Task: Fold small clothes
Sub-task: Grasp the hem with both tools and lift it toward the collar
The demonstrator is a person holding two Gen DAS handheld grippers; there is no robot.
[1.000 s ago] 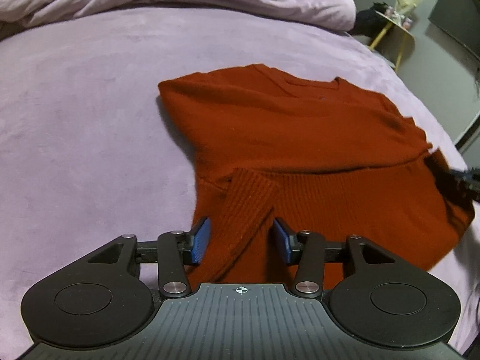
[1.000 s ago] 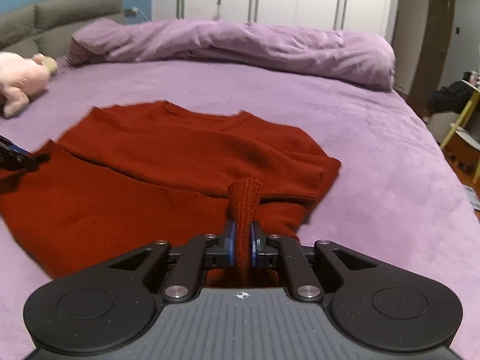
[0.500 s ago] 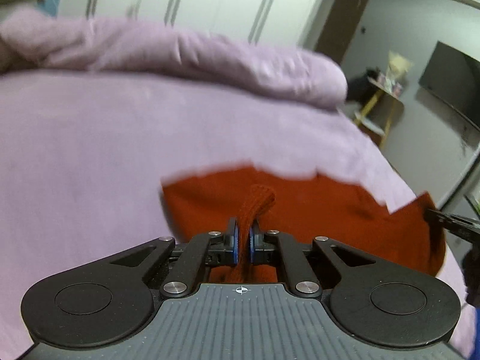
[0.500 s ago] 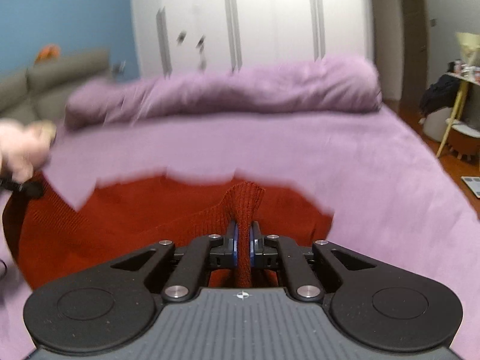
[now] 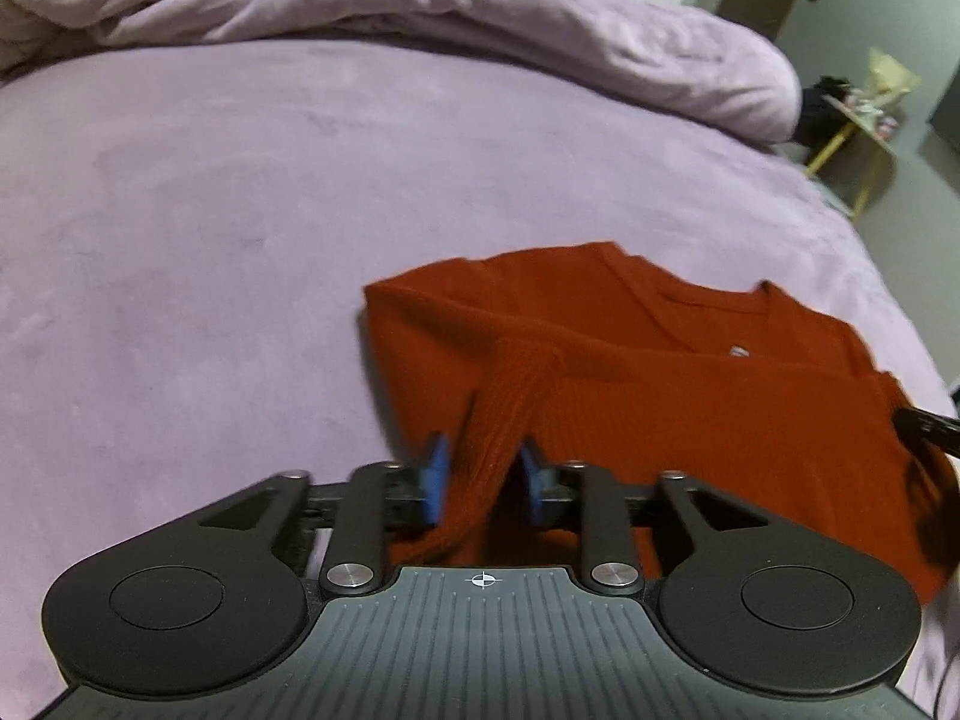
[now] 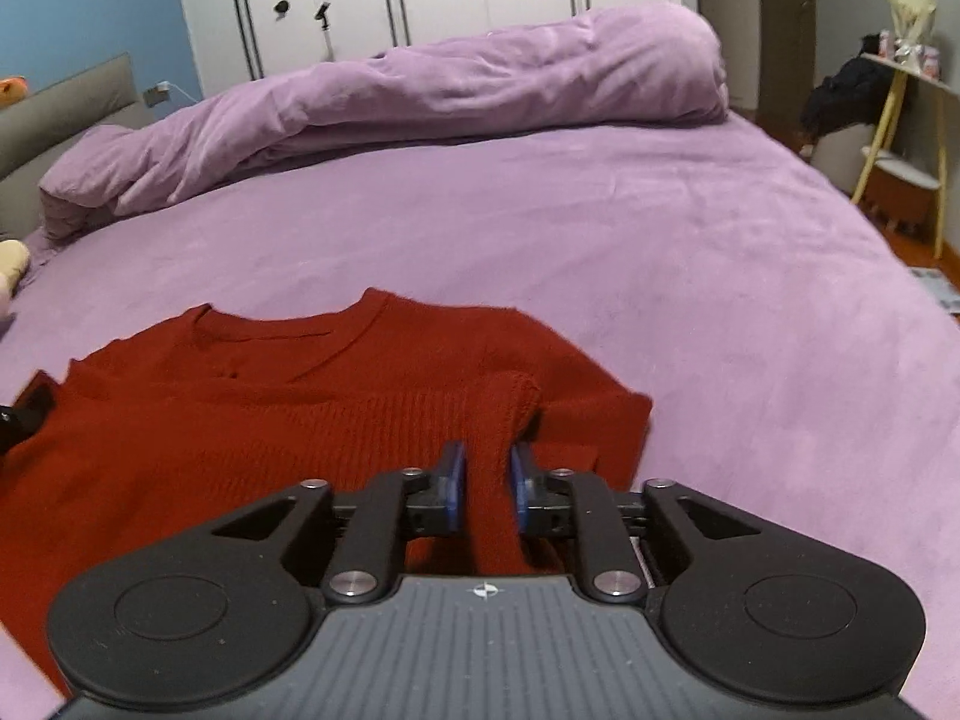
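Between each claw's blue pads, a ribbed fold of the red sweater (image 5: 690,396) lies on the bed (image 5: 210,210). Left claw (image 5: 480,474) and right claw (image 6: 485,480) are opening, pads off the cloth; draw both straight back so the fold stays flat.

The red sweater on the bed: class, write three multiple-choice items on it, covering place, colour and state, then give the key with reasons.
1. Where does the sweater lie?
A on the bed sheet
B on the rolled duvet
C on the floor

2. What colour is the bed sheet?
A white
B purple
C green

3. How is the sweater's lower edge?
A hanging off the bed
B tucked under the duvet
C folded up over the body

Key: 1 A, purple sheet shows around it; 2 B, it matches the duvet; 3 C, ribbed hem lies just below the neckline.
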